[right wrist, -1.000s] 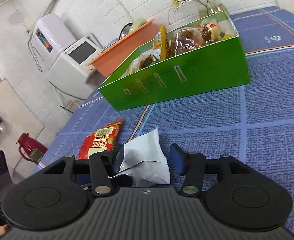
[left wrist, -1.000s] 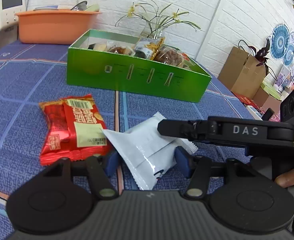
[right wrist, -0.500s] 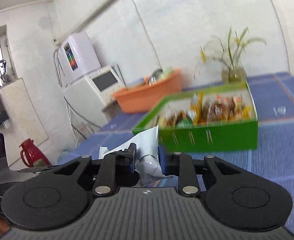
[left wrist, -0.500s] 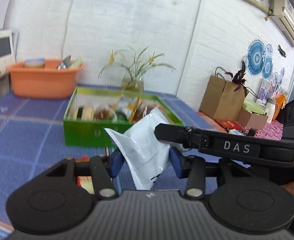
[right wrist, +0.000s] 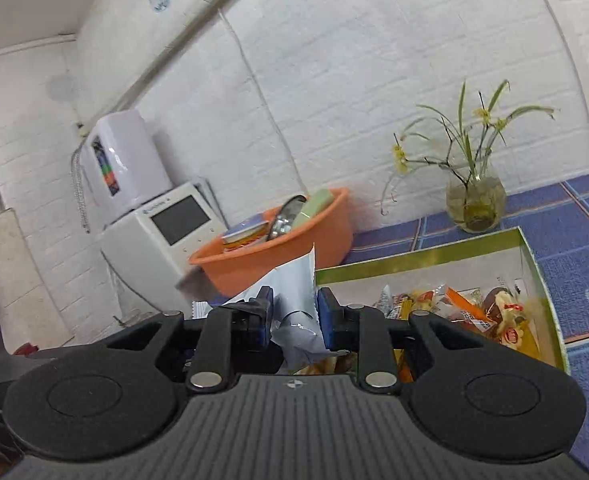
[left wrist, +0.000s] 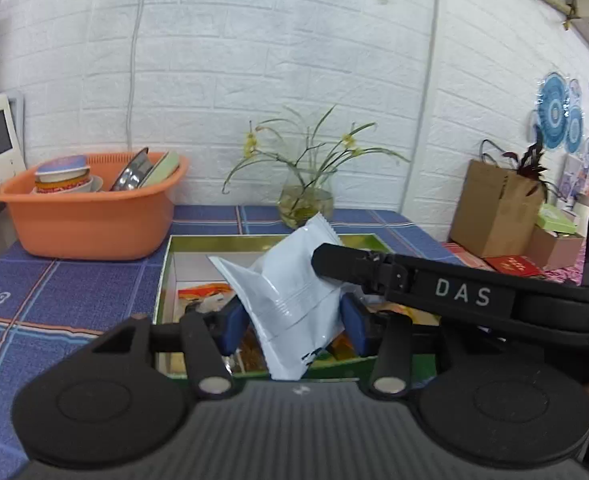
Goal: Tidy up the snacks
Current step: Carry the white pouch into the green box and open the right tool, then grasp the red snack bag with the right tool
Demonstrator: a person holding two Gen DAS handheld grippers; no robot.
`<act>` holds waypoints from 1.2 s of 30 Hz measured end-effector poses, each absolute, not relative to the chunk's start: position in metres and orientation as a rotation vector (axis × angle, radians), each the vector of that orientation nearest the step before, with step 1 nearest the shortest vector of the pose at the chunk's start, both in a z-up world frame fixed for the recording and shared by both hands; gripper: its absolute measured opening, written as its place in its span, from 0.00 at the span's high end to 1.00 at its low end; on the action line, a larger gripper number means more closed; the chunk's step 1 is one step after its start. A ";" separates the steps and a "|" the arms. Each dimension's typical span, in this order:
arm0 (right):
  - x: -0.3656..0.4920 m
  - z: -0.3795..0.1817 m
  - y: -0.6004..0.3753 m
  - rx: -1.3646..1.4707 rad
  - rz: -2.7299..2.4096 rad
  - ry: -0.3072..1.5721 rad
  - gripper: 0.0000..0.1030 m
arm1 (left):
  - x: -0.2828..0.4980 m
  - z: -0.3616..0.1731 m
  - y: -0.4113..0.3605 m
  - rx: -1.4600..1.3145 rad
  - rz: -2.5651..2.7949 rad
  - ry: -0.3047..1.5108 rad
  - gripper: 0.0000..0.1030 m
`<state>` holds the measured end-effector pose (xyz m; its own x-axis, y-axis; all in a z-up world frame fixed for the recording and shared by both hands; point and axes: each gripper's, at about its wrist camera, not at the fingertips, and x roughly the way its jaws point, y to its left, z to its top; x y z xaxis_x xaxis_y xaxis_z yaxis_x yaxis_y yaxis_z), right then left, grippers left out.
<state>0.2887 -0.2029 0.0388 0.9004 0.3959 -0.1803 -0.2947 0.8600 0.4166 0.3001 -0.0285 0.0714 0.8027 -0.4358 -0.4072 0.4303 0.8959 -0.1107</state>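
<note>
A white snack packet (left wrist: pixel 290 296) is held in the air over the green snack box (left wrist: pixel 166 280). My left gripper (left wrist: pixel 292 326) is shut on its lower part. My right gripper (right wrist: pixel 292 318) is shut on the same packet (right wrist: pixel 294 300) from the other side; its black body crosses the left wrist view at the right. The box (right wrist: pixel 542 292) holds several wrapped snacks (right wrist: pixel 466 316). The red snack packet is out of view.
An orange basin (left wrist: pixel 90 216) with bowls and dishes stands behind the box at the left. A glass vase with flowers (left wrist: pixel 304 200) stands behind the box by the wall. A white appliance (right wrist: pixel 162 248) is at the far left. Paper bags and boxes (left wrist: pixel 494 216) sit off the table's right.
Both grippers closed on the white packet, lifted it off the blue cloth and carried it forward over the green box. The red packet dropped out of view.
</note>
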 end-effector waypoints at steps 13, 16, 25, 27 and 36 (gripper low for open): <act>0.240 0.046 -0.220 0.447 0.312 0.133 0.02 | 0.300 0.066 0.015 0.039 -0.258 0.397 0.30; 0.216 0.041 -0.215 0.444 0.383 0.171 0.00 | 0.263 0.060 0.039 0.016 -0.204 0.400 0.19; 0.229 0.000 -0.168 0.427 0.454 0.543 0.00 | 0.188 0.017 0.047 -0.015 -0.194 0.501 0.00; 0.240 -0.009 -0.160 0.443 0.449 0.620 0.00 | 0.189 0.006 0.040 0.003 -0.194 0.533 0.00; 0.261 -0.028 -0.132 0.459 0.512 0.758 0.00 | 0.211 -0.018 0.039 -0.065 -0.223 0.636 0.10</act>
